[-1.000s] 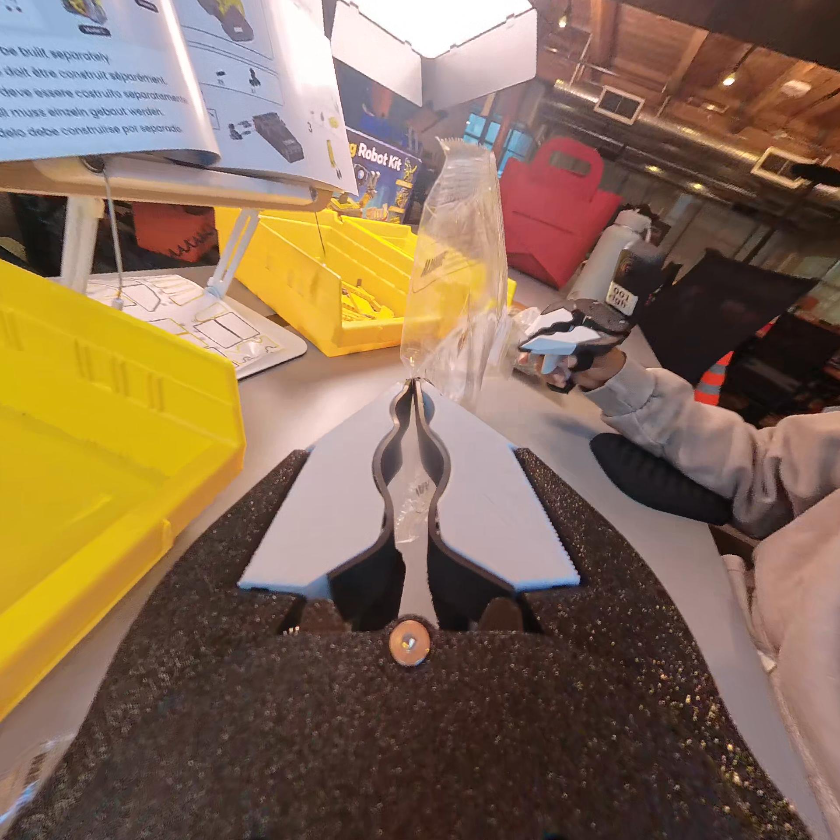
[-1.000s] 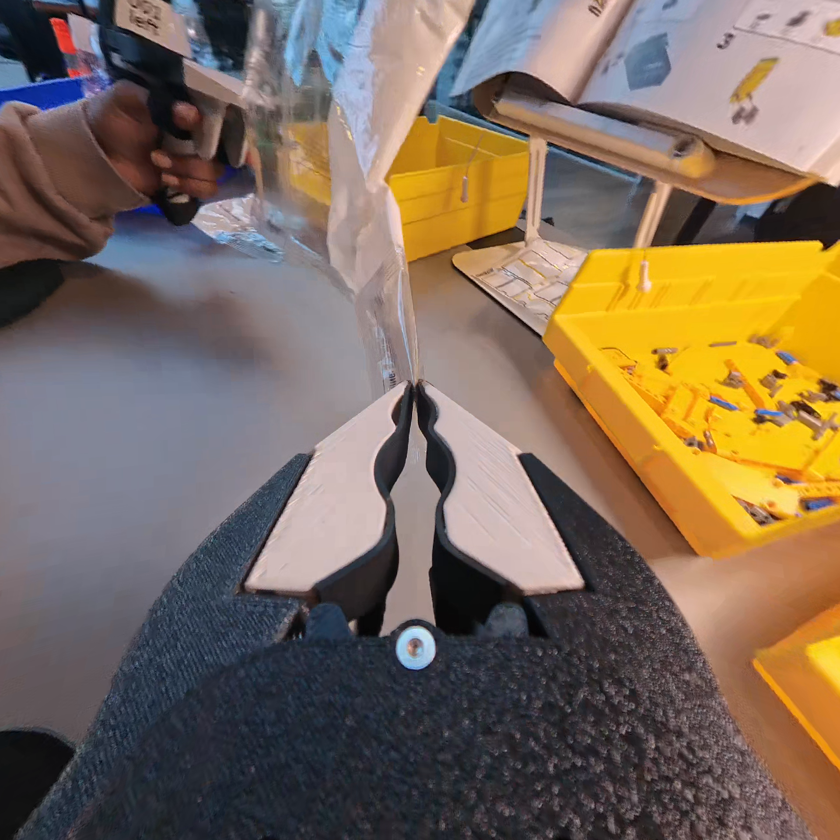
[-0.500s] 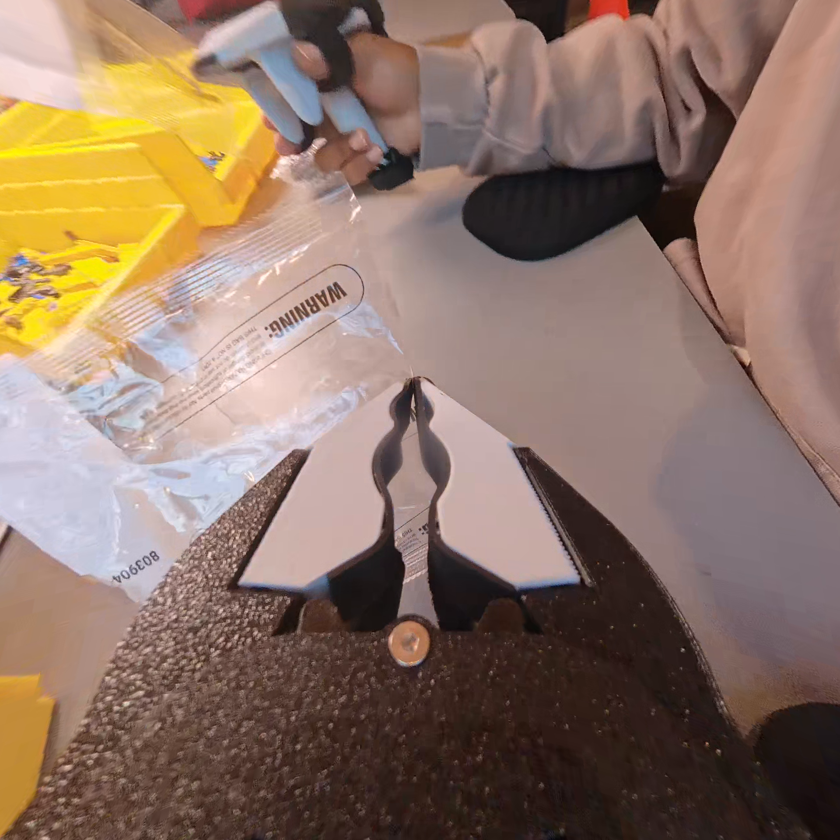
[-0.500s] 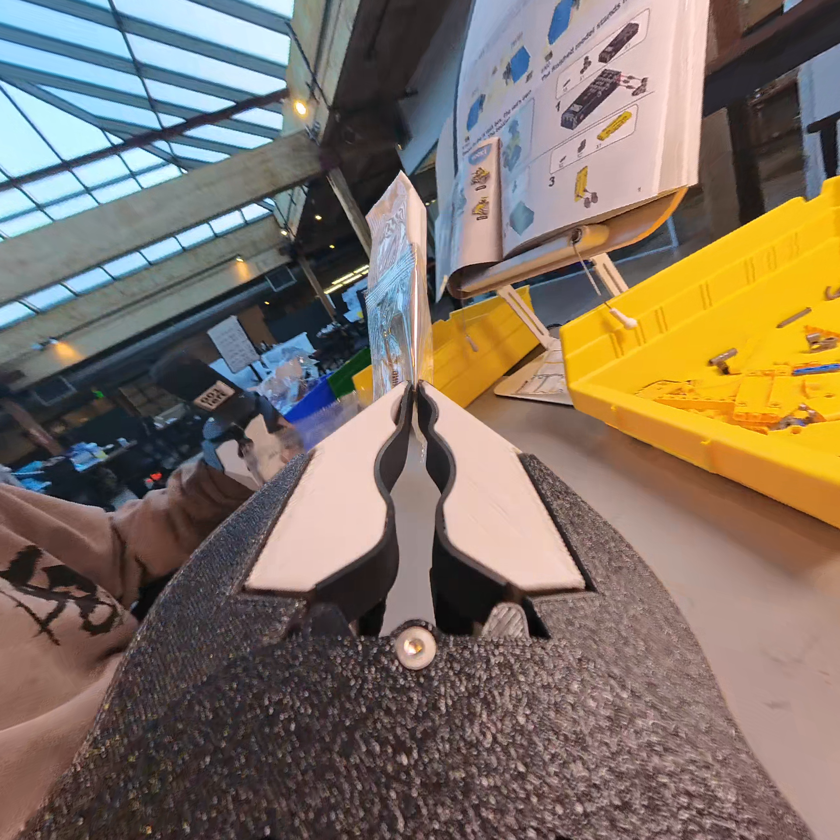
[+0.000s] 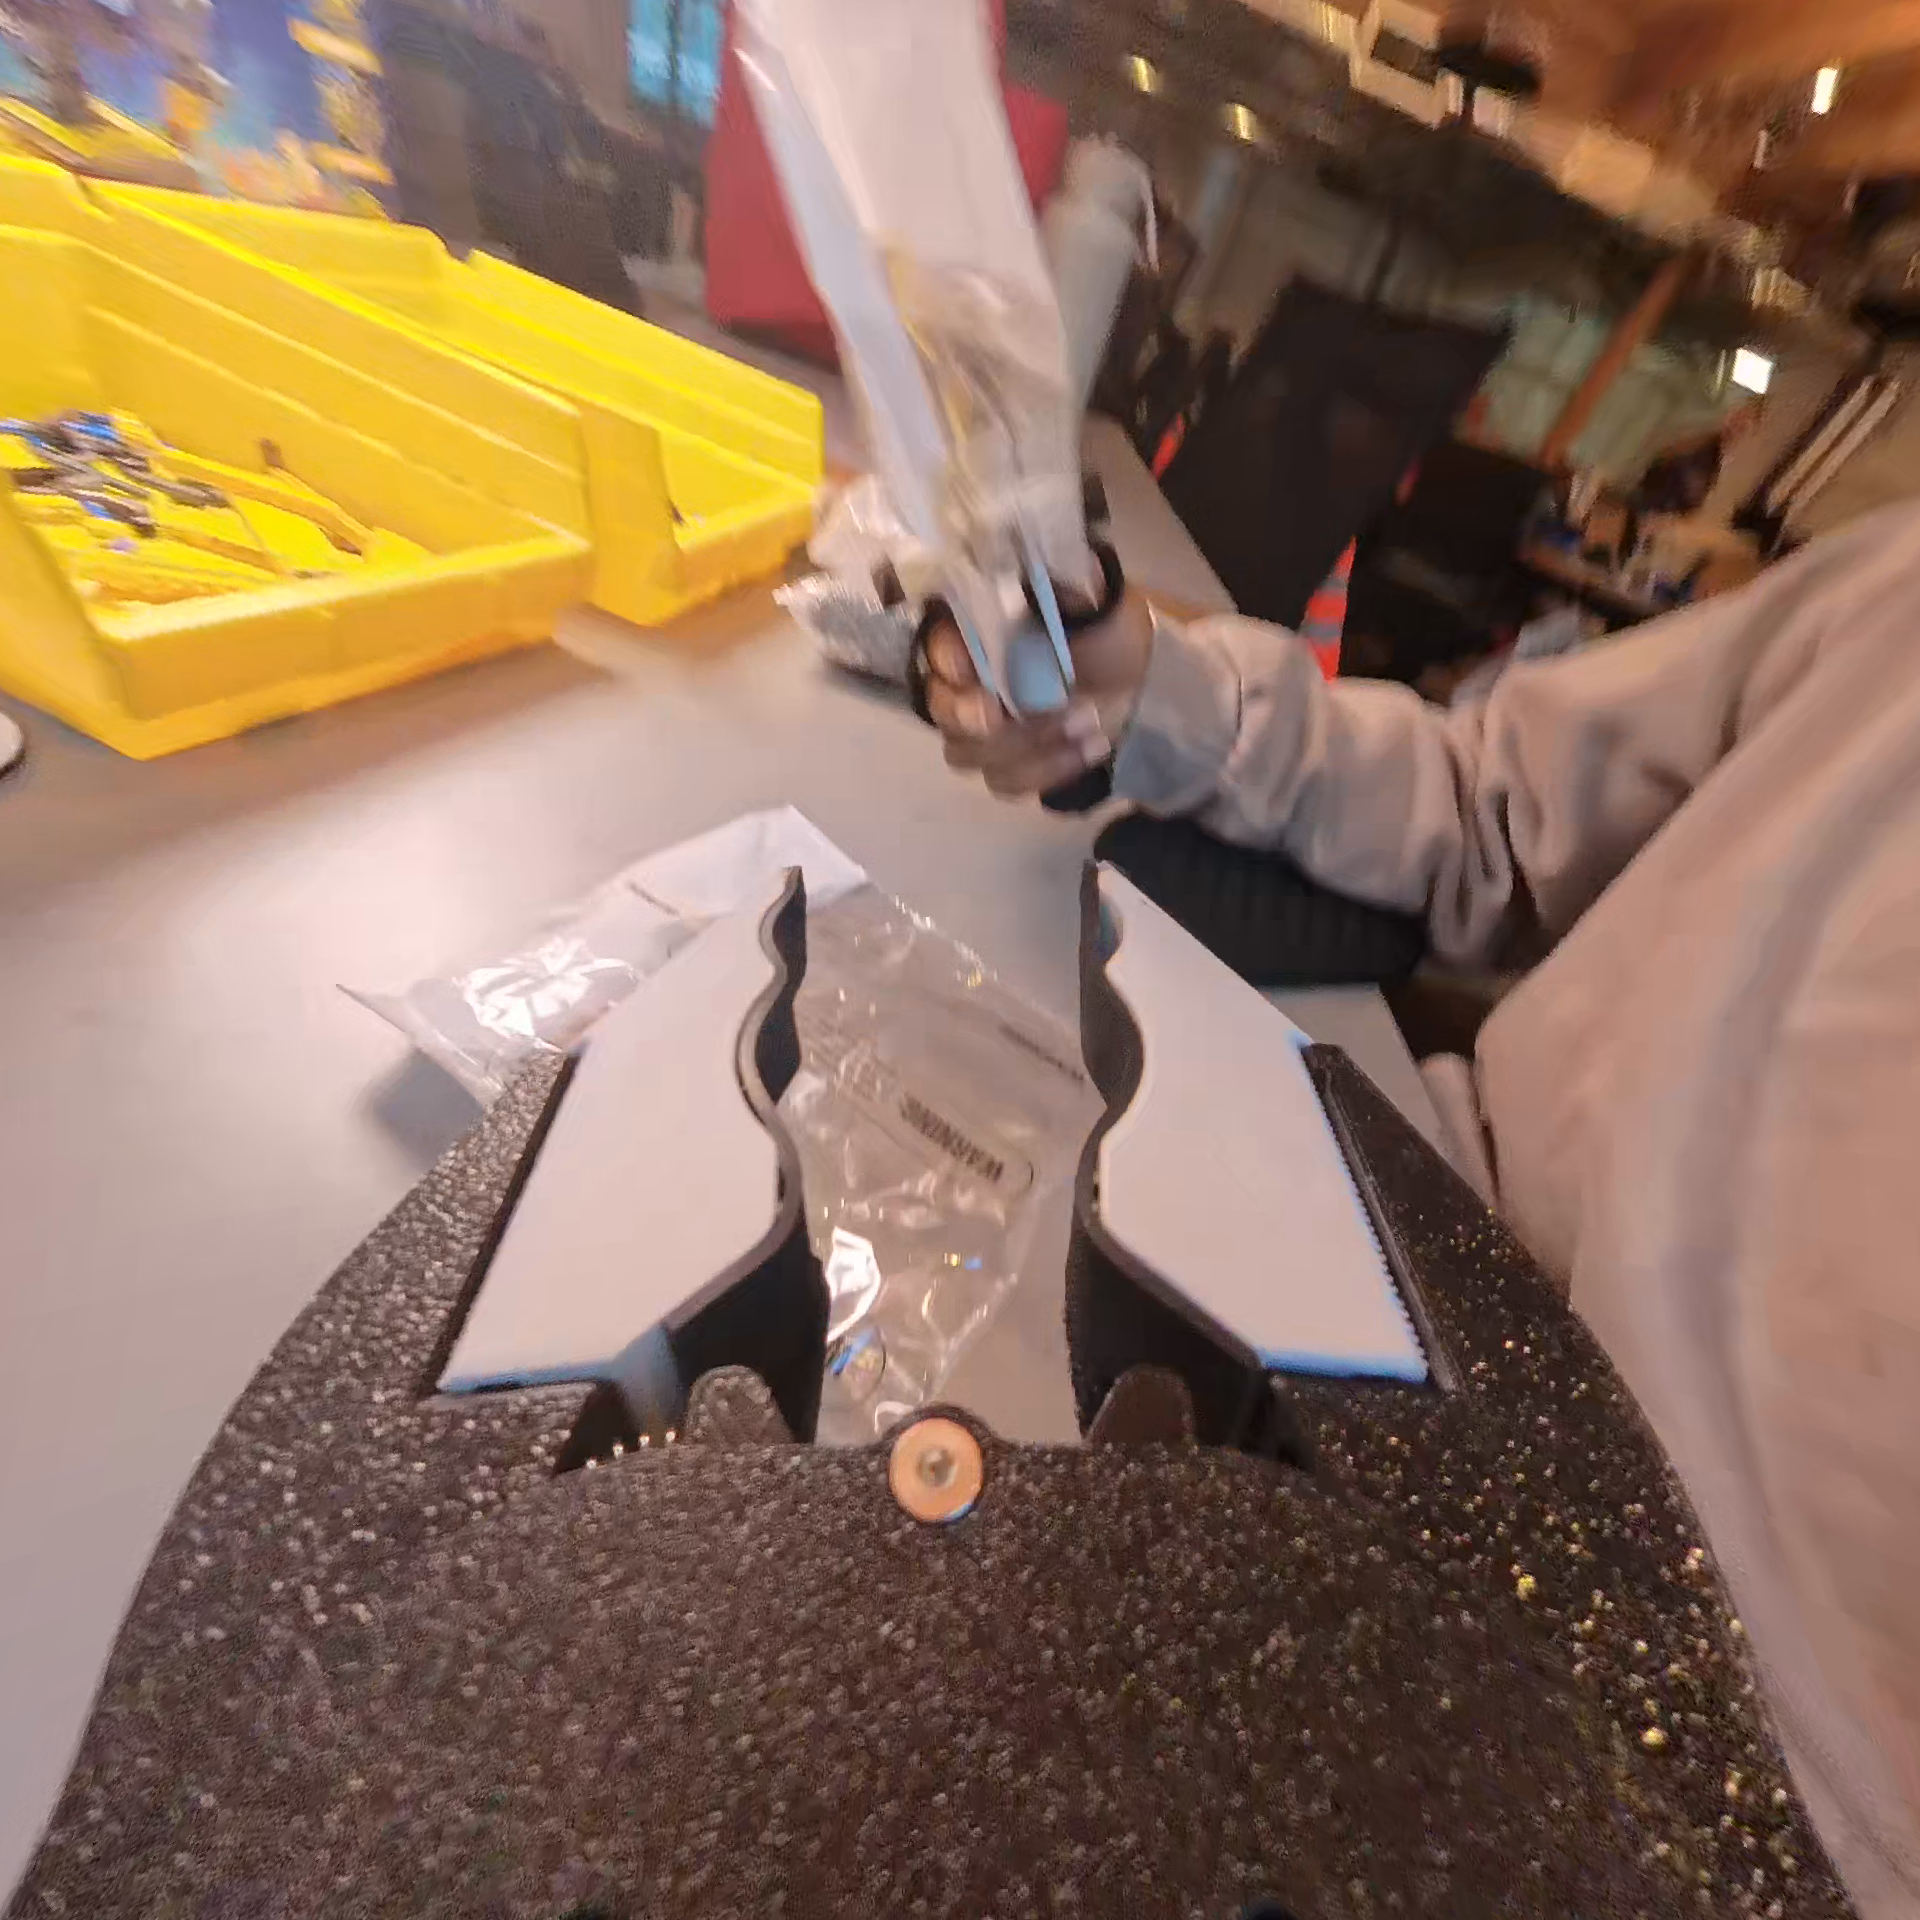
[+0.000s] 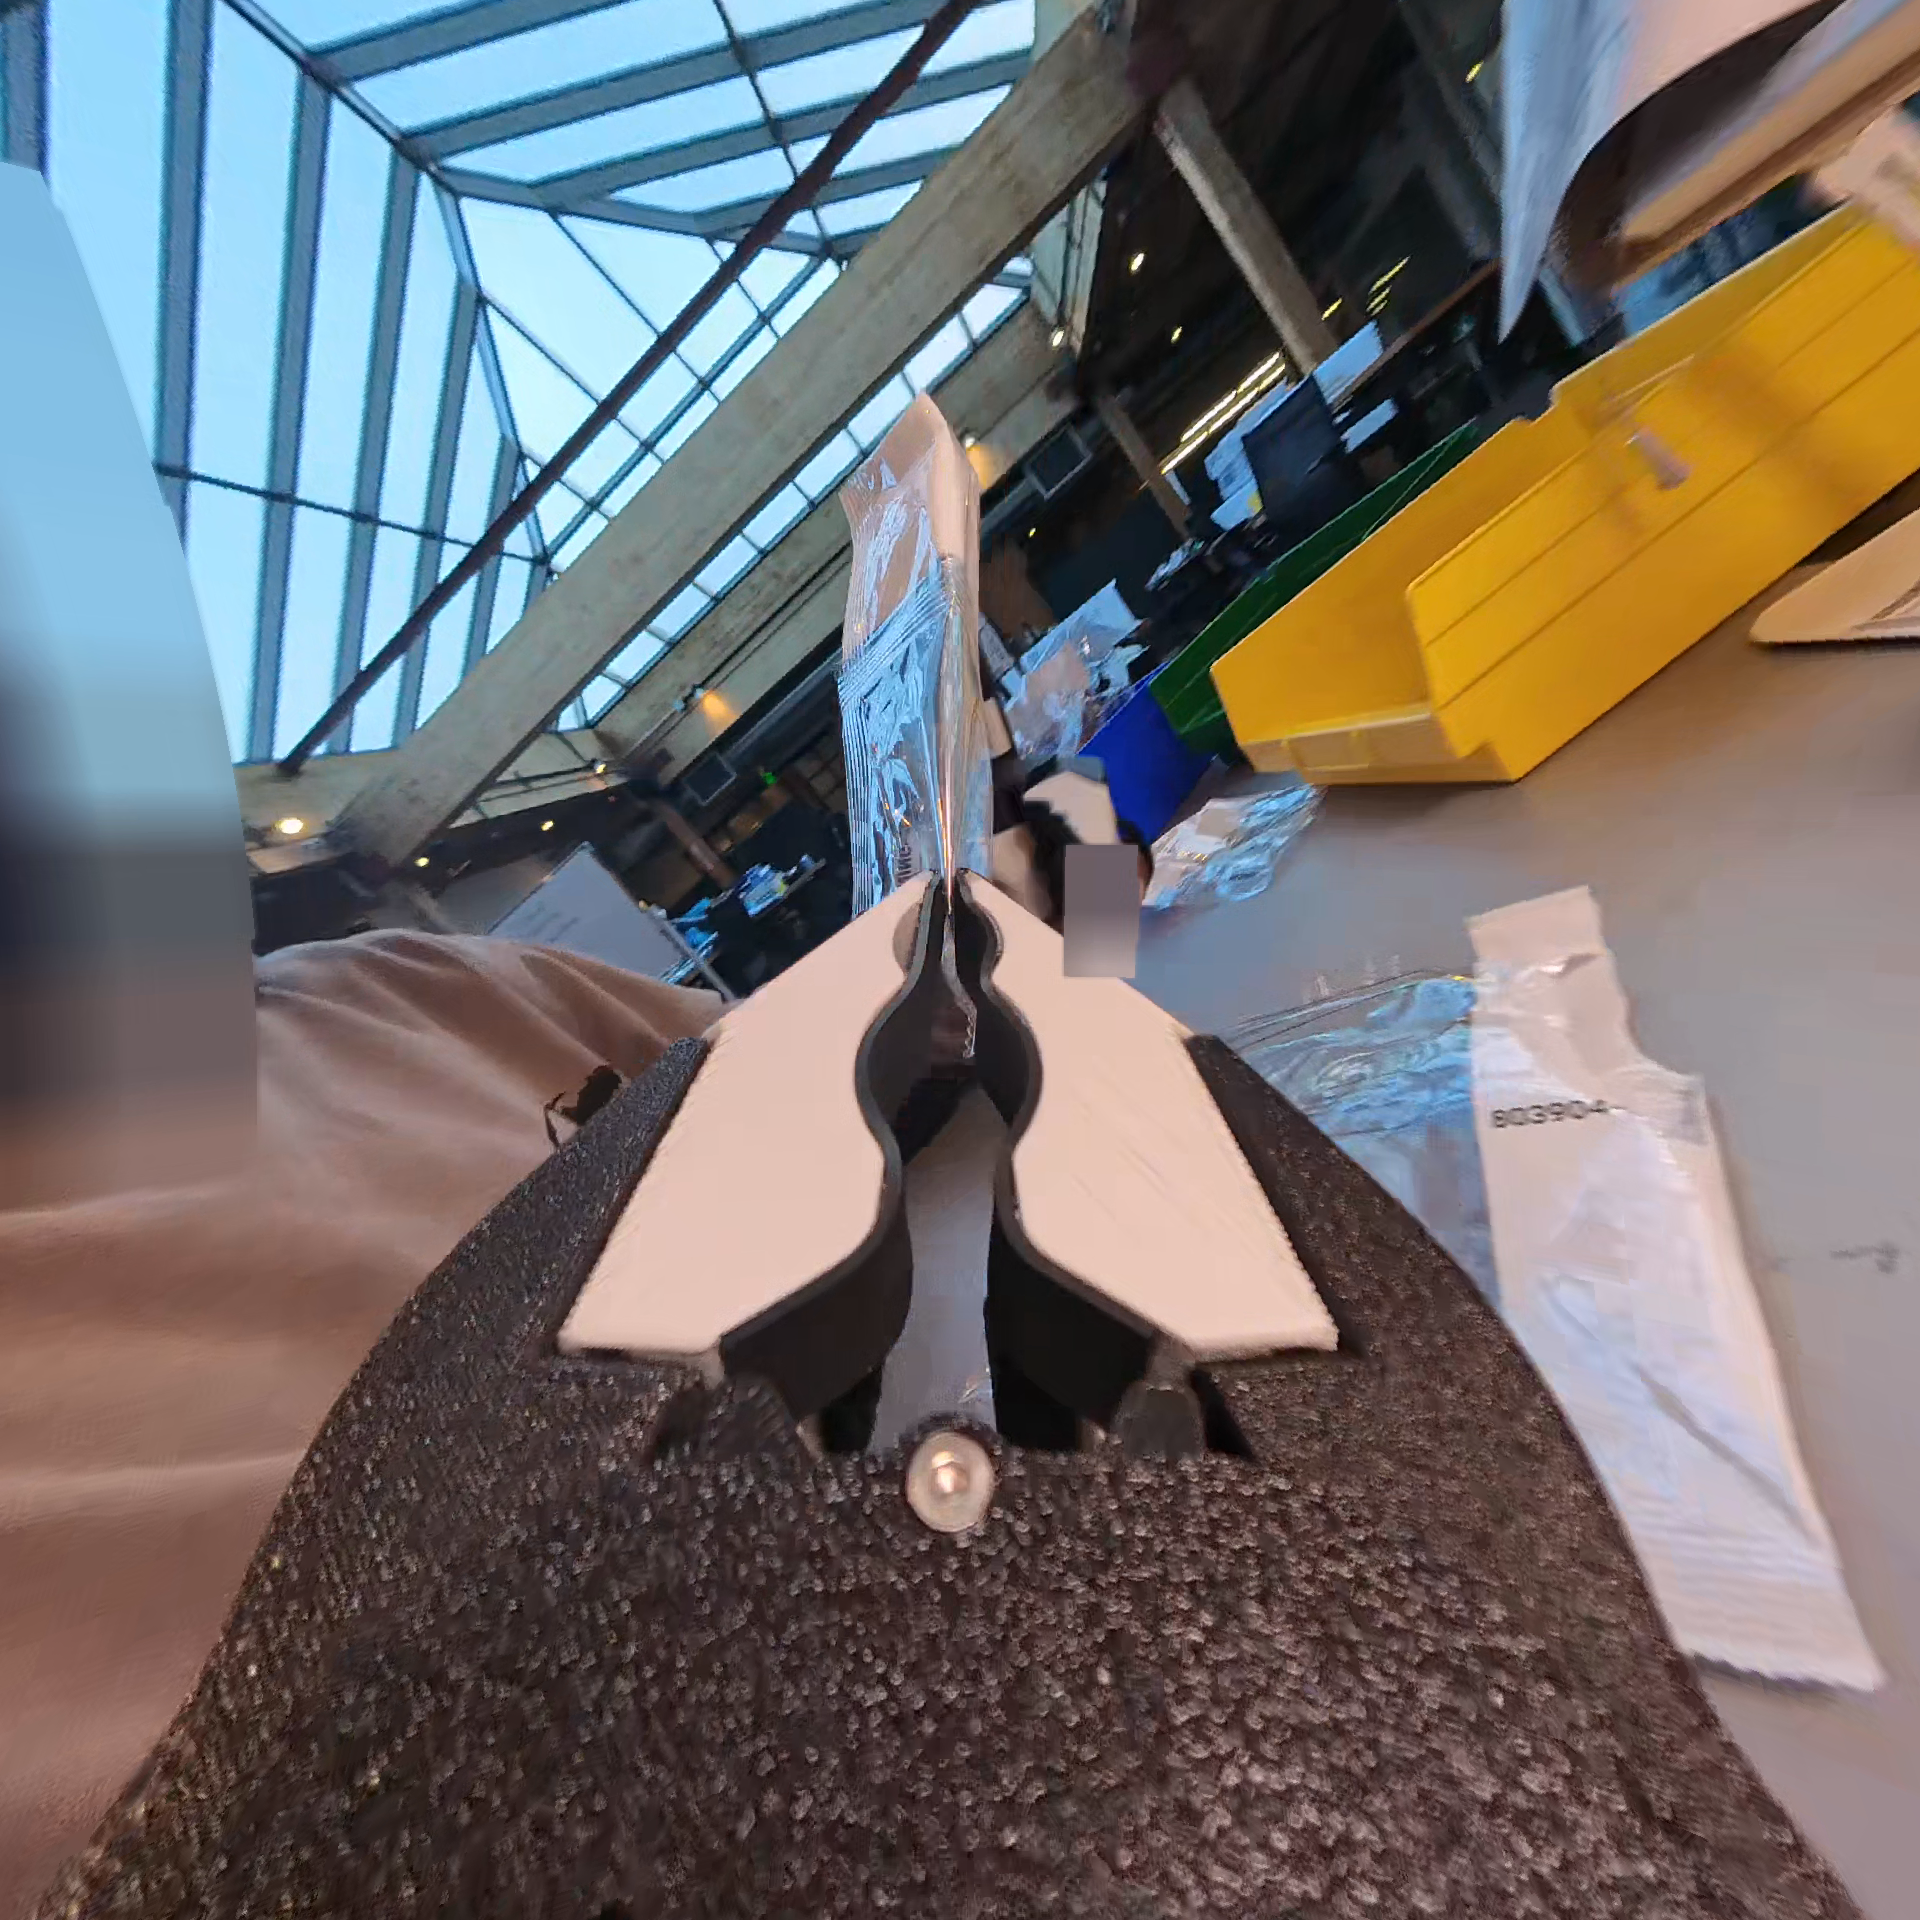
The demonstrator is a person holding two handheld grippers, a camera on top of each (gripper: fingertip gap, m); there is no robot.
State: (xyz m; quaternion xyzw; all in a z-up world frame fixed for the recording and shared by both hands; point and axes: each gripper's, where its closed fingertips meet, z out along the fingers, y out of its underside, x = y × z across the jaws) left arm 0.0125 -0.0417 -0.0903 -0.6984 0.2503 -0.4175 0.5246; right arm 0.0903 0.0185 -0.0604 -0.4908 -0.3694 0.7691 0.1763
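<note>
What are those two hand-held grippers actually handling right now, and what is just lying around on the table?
Handled or nearest:
- right hand-held gripper: shut on an upright plastic strip
- left hand-held gripper: open, over a clear bag lying on the table

Lying about:
- yellow bins, one holding small parts
- crumpled wrappers farther back

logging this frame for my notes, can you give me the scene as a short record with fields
left gripper: left gripper open, over a crumpled clear plastic bag lying on the grey table
right gripper: right gripper shut on an upright strip of clear plastic bag
also on table: flat white-and-clear plastic bag beside the right gripper
bins: yellow plastic bins, the nearest one holding small parts
person: beige sleeve
</note>
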